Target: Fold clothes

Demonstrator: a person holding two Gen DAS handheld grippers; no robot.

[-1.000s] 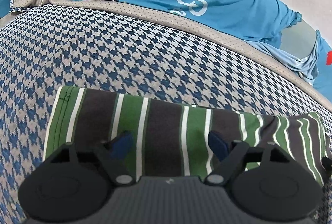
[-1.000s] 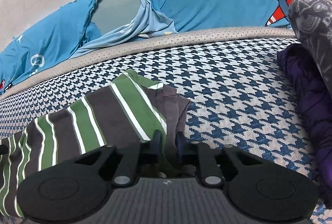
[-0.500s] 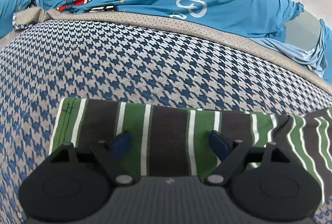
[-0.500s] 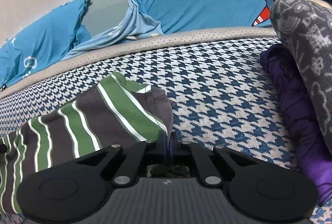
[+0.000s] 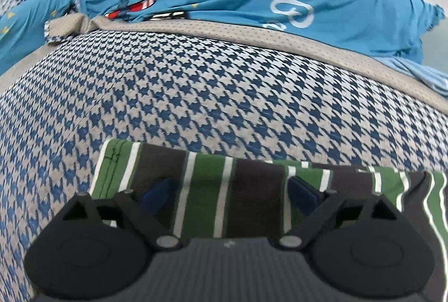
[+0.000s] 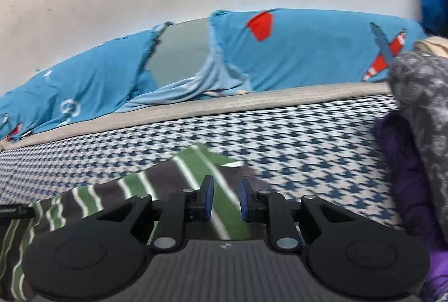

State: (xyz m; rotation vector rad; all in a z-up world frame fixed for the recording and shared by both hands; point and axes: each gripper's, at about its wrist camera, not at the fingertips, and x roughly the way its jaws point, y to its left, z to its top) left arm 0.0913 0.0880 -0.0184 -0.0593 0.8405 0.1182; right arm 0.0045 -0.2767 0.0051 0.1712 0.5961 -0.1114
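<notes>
The striped garment (image 5: 252, 190) lies flat on the houndstooth bed cover (image 5: 196, 92) just under both claws, the left claw (image 5: 232, 190) spread wide and still opening, the right claw (image 6: 225, 197) opening too (pads off the cloth beneath).
</notes>
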